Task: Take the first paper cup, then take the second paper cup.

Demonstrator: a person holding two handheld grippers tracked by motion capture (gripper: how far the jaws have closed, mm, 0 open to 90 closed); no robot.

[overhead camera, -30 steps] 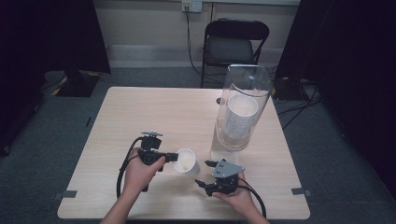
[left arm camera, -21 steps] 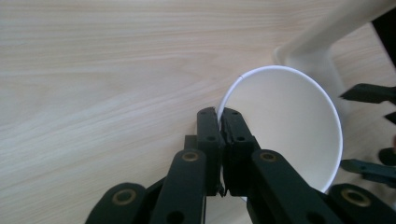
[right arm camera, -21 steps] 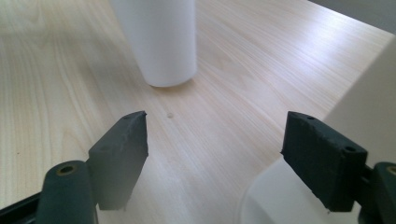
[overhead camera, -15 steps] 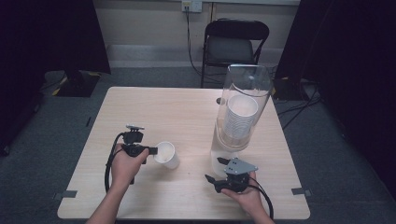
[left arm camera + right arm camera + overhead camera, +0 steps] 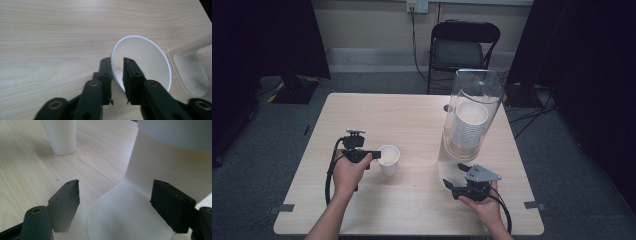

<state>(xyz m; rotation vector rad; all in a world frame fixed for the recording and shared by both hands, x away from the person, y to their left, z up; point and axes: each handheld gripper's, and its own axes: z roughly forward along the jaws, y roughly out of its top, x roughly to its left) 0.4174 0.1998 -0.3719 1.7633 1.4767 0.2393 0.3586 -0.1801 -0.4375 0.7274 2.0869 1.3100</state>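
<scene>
We clamp the left hand-held gripper (image 5: 377,154) on a white paper cup's (image 5: 389,159) rim mid-bench, while our right hand-held gripper (image 5: 455,176) rests jaws apart by the clear cup dispenser (image 5: 472,112) near the right edge.

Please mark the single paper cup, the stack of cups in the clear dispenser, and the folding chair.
paper cup (image 5: 389,159): high view, on its outer side wall below the rim.
stack of cups (image 5: 469,125): high view, on the side of the stack inside the clear tube.
folding chair (image 5: 459,54): high view, on the seat.
</scene>
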